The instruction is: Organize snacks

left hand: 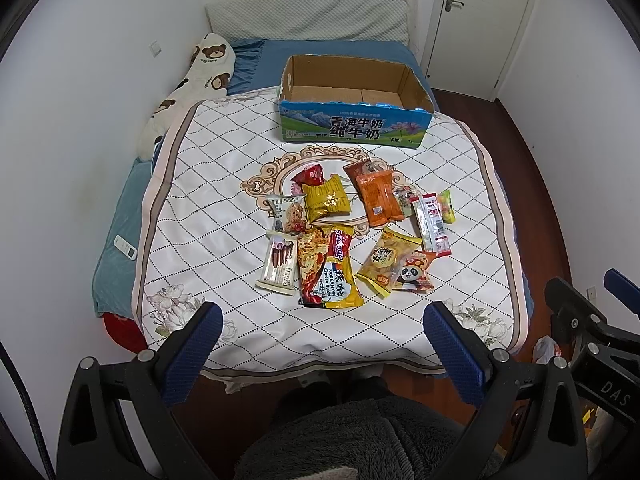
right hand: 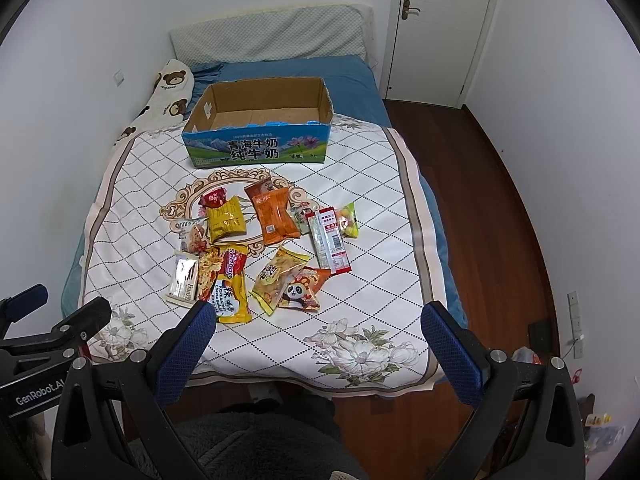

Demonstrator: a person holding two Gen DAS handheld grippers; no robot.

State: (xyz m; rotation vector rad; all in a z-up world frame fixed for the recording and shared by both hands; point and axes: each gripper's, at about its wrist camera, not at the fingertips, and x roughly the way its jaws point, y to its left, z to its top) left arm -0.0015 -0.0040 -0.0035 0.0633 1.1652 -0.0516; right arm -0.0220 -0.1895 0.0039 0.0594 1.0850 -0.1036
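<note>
Several snack packets lie loose on a white quilted cloth (left hand: 208, 184) over the bed: a yellow bag (left hand: 326, 199) (right hand: 226, 219), an orange bag (left hand: 378, 198) (right hand: 275, 216), a yellow noodle pack (left hand: 338, 272) (right hand: 232, 292), a panda packet (left hand: 412, 274) (right hand: 300, 290) and a long red-white sachet (left hand: 432, 222) (right hand: 332, 240). Behind them stands an open cardboard milk box (left hand: 356, 126) (right hand: 260, 148), nothing visible inside. My left gripper (left hand: 322, 320) and right gripper (right hand: 318, 318) hover open, short of the bed's near edge and holding nothing.
A bear-print pillow (left hand: 200, 76) lies along the left wall beside a blue sheet (left hand: 272, 60). A white remote (left hand: 125, 247) rests on the bed's left side. Wooden floor (right hand: 500, 208) runs right of the bed toward a white door (right hand: 440, 28). A person's fleece-covered legs (left hand: 360, 432) are below.
</note>
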